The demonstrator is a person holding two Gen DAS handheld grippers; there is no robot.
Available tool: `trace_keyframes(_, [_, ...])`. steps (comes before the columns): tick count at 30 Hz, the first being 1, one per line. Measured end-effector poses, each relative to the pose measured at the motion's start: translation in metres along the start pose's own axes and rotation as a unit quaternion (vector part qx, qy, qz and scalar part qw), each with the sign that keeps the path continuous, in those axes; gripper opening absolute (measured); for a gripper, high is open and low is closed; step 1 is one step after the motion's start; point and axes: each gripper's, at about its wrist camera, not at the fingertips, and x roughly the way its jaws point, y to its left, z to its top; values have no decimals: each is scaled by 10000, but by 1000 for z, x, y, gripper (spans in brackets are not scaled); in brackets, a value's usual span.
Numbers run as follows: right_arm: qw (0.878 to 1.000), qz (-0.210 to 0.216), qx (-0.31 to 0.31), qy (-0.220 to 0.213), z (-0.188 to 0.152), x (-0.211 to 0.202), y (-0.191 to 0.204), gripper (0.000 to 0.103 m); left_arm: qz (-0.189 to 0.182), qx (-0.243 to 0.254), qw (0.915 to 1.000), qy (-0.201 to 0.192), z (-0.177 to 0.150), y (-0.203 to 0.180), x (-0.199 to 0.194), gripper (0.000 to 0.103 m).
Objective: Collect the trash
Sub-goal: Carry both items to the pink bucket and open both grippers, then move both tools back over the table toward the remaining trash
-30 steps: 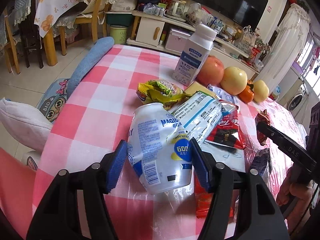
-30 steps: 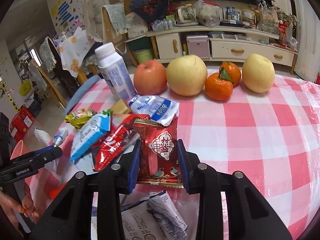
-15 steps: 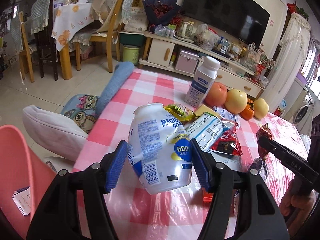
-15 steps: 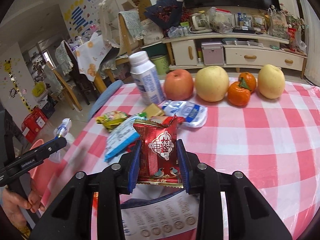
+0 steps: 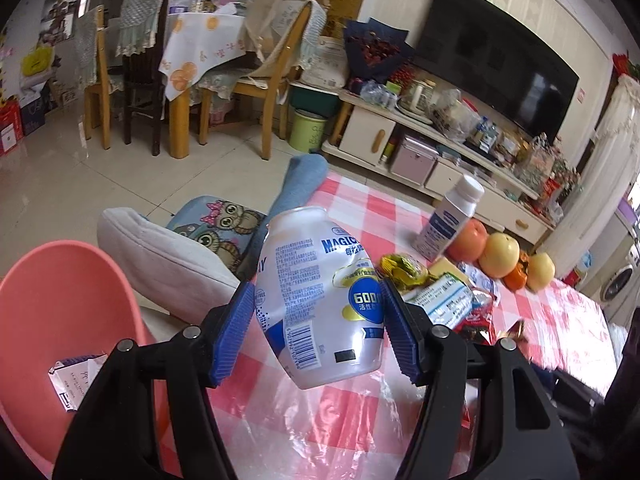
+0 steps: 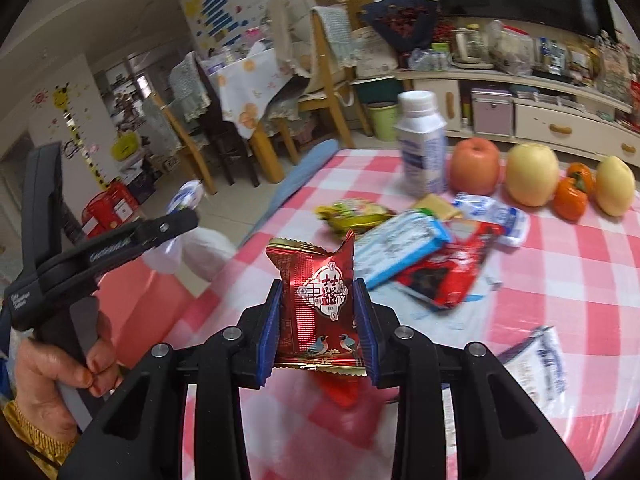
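Blue ribbed pads of my left gripper (image 5: 318, 330) were clamped on a crumpled white plastic bottle (image 5: 318, 300), held clear above the near-left edge of the checked tablecloth (image 5: 560, 320). My right gripper (image 6: 318, 326) was likewise clenched on a red foil snack packet (image 6: 320, 308), its pads pressing both sides, above the near edge of the same cloth.

Judgement on the step: both items appeared to be in carriage toward the pink bin (image 5: 60, 320), which stood off the table to the near left. To do it well, I would bring each gripper fully over the bin mouth before letting go, one at a time, since the bottle is light and dented and could bounce off the rim.

Contents noted: the bin held one torn white carton scrap (image 5: 76, 376) against its wall; the rest of its interior was hidden. Wrappers (image 6: 420, 240) lay uncollected mid-table. Beyond them, a capped white bottle (image 6: 422, 148) stood upright beside a row of fruit (image 6: 532, 180).
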Motion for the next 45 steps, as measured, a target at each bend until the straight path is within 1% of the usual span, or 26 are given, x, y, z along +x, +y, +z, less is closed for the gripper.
trace_keyframes(5, [9986,403,-336,49,4,10,57,36,203,-344,9991,-158,11,27,-15,64])
trace_keyframes(8, [9966,636,-524,83,9,21,91,36,403,-573,9971,-282,16,48,-25,64])
trace_keyframes(11, [9929,779,-873,192,10,34,129,36,632,-842,9936,-406,21,72,-37,64])
trace_keyframes(15, [9879,874,-1245,300,10,52,167,36,1054,-1074,9870,-564,26,107,-52,64])
trace_keyframes(18, [9838,1029,-1413,399,7,66,188,36,1199,-1325,9821,-597,28,133,-60,64])
trace_keyframes(21, [9796,1085,-1619,481,3,80,206,36,1425,-1466,9771,-587,29,153,-64,64])
trace_keyframes(24, [9748,1172,-1804,584,-2,93,225,36,1519,-1610,9733,-601,30,169,-68,64])
trace_keyframes(27, [9718,1128,-1957,679,-8,107,237,38,1685,-1693,9695,-542,30,179,-67,65])
trace_keyframes(28, [9716,1123,-1955,721,-8,111,236,38,1737,-1739,9681,-493,29,182,-65,68])
trace_keyframes(29, [9720,1125,-1919,759,-9,114,235,42,1781,-1822,9660,-429,29,187,-63,78])
trace_keyframes(30, [9736,1132,-1832,760,-9,116,232,49,1830,-1880,9641,-416,29,190,-64,84])
trace_keyframes(31, [9752,1100,-1777,729,-9,115,228,54,1876,-1884,9631,-417,29,191,-64,85])
trace_keyframes(33, [9798,970,-1636,617,-9,110,218,74,1970,-1793,9630,-402,30,191,-64,91])
trace_keyframes(35, [9835,899,-1493,487,-8,101,206,82,1922,-1744,9648,-428,30,189,-63,92])
trace_keyframes(37, [9867,795,-1373,364,-6,90,193,85,1794,-1708,9674,-520,29,186,-64,92])
trace_keyframes(39, [9883,669,-1351,234,-5,79,182,88,1672,-1615,9695,-783,27,180,-68,92])
trace_keyframes(41, [9889,544,-1375,125,-5,69,172,89,1527,-1508,9716,-1002,27,173,-71,92])
trace_keyframes(42, [9891,473,-1392,96,-6,64,167,89,1403,-1415,9731,-1155,27,168,-73,92])
trace_keyframes(45, [9905,337,-1334,50,-10,51,149,90,1243,-1064,9759,-1447,28,148,-74,92])
